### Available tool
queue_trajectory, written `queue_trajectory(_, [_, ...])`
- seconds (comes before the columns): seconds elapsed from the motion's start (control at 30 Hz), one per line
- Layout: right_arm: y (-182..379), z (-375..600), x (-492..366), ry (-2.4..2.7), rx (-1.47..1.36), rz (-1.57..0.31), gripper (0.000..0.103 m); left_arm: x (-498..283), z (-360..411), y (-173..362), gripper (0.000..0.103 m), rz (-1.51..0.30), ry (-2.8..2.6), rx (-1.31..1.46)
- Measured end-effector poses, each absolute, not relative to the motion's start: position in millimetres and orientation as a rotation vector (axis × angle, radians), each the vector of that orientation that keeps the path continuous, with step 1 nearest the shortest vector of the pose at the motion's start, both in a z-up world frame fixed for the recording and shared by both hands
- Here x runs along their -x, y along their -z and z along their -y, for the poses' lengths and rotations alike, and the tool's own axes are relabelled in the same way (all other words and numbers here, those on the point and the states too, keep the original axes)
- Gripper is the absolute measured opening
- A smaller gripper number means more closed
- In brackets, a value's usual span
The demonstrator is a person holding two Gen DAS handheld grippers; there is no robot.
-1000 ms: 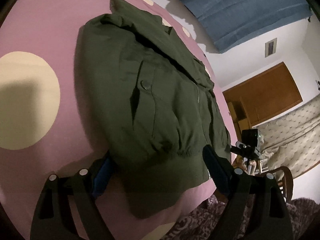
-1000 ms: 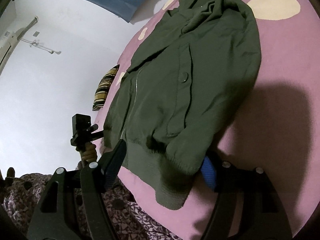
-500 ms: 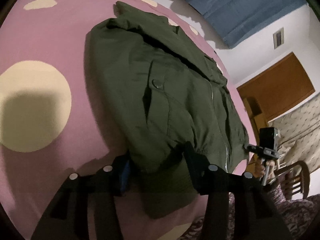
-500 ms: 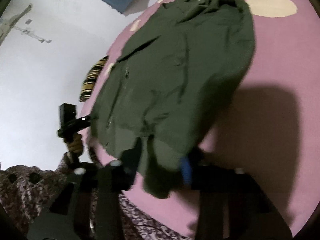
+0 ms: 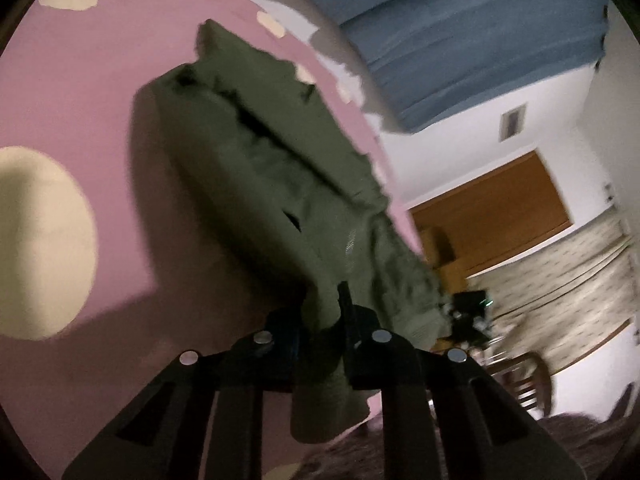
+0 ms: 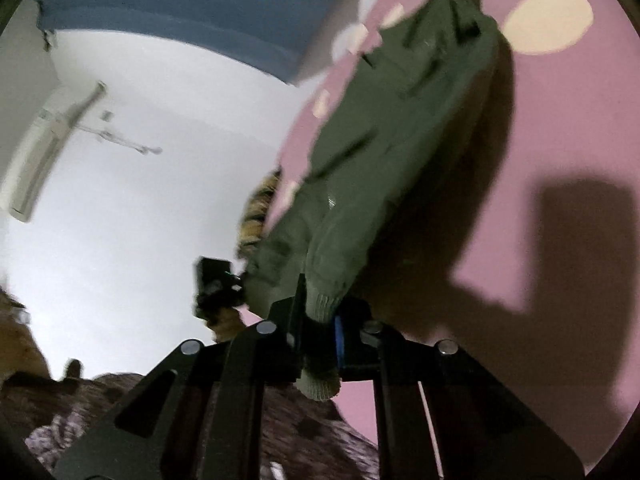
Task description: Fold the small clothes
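A small olive-green zip jacket (image 5: 280, 168) lies on a pink sheet with cream dots (image 5: 80, 92). My left gripper (image 5: 322, 312) is shut on the jacket's ribbed hem at its left corner, and the hem is raised off the sheet. In the right wrist view the same jacket (image 6: 400, 128) stretches away from me. My right gripper (image 6: 320, 312) is shut on the ribbed hem at the other corner and holds it up. The far collar end still rests on the sheet (image 6: 560, 128).
A blue curtain (image 5: 460, 40) and white wall stand beyond the bed. A wooden door (image 5: 492, 216) and a chair (image 5: 524, 380) are to the right. The other gripper's camera (image 6: 212, 276) shows at the left. A dark patterned cloth (image 6: 120, 412) lies at the near edge.
Both grippers have closed on the jacket's hem corners and lifted them off the sheet. The near part of the jacket now hangs raised and both views are tilted up and blurred.
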State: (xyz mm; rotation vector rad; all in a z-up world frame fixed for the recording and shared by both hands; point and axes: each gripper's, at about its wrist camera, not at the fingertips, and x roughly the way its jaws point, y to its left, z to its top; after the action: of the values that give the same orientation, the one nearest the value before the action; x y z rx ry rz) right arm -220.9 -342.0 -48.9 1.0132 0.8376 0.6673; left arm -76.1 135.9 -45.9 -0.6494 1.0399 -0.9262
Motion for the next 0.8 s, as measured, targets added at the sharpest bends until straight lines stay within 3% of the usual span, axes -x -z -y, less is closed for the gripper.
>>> queue_trajectory(0.4, [19,386,127,-0.654,-1.173,-0.596,0.010,-32,-106,4,0.015,-0.903,0.978,0.933])
queue_trajectory(0.8, [102,409,-28,-0.411,-1.395,-0.741,0.010,-173,-61,76,0.015,-1.115,0.751,0.964])
